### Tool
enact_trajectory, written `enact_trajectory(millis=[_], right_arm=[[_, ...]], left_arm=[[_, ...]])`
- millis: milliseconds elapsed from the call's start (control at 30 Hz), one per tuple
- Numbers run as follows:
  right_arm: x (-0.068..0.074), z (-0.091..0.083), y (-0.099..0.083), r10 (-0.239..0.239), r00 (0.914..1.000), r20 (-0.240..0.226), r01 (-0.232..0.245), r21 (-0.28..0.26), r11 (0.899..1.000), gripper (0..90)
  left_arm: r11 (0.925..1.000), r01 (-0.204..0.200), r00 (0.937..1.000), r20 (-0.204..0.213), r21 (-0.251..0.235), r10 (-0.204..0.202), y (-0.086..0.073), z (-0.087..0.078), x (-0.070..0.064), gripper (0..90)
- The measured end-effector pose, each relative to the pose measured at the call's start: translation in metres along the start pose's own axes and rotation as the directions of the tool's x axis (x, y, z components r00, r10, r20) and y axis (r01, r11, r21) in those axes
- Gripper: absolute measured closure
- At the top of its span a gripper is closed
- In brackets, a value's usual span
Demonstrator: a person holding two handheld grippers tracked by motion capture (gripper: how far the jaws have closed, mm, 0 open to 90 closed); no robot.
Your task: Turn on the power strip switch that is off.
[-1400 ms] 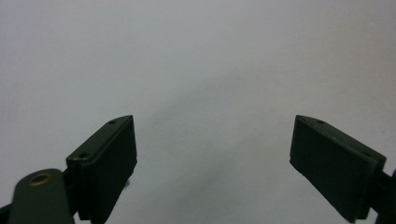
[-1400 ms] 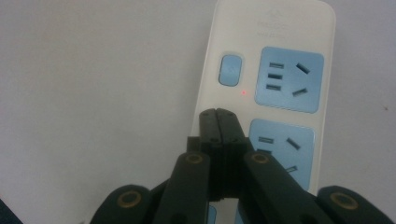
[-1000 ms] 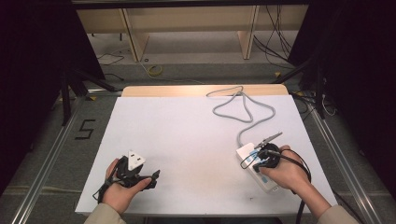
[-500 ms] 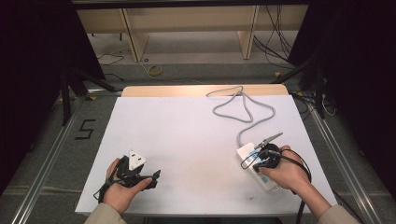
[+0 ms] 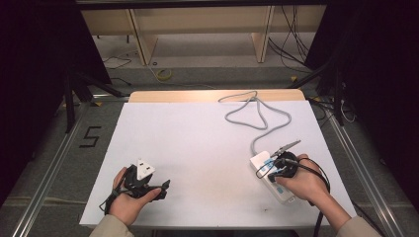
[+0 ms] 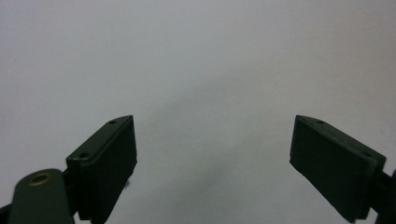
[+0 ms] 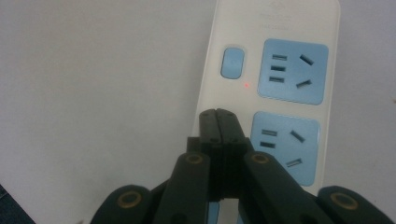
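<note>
Almost nothing has shifted over the last second, so this reads as a pause, or a press held at the switch, and not a move under way.

At the left, the left gripper (image 5: 148, 183) stays parked on the white table (image 5: 197, 148) near the front edge, jaws wide apart with only bare tabletop between them (idle, by the look of it).

Toward the right, the grey cord (image 5: 257, 116) loops back across the table in the same curve as before.

At the right, the power strip (image 7: 280, 93) lies flat near the front right corner, and the right gripper (image 7: 218, 116) hovers over its edge with jaws pressed together, holding nothing. Its closed tip sits just below the blue switch (image 7: 233, 62), beside the lower socket (image 7: 285, 144). A small red light (image 7: 246, 85) glows next to the switch, so the strip seems to be on. I judge the work in hand to be the switch, with the shut jaws used as a poker; whether the tip touches the strip I cannot tell.
</note>
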State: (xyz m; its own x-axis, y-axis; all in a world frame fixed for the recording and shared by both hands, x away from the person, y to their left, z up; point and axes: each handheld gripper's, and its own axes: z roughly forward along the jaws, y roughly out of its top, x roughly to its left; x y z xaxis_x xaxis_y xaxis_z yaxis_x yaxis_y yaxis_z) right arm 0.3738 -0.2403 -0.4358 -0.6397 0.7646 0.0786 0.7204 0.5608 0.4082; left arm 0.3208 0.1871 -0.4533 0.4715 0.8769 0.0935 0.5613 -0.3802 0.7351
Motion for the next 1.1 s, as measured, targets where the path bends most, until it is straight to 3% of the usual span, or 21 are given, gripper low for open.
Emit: enact_trajectory(millis=[1100], right_arm=[[0.0010,-0.0007,-0.0004,-0.017,0.9998,0.003,0.017,-0.004,1.000,90.0]], left_arm=[[1.0000,0.000,1.0000,-0.001,0.001,0.000,0.0000,0.0003,0.0002,14.3]])
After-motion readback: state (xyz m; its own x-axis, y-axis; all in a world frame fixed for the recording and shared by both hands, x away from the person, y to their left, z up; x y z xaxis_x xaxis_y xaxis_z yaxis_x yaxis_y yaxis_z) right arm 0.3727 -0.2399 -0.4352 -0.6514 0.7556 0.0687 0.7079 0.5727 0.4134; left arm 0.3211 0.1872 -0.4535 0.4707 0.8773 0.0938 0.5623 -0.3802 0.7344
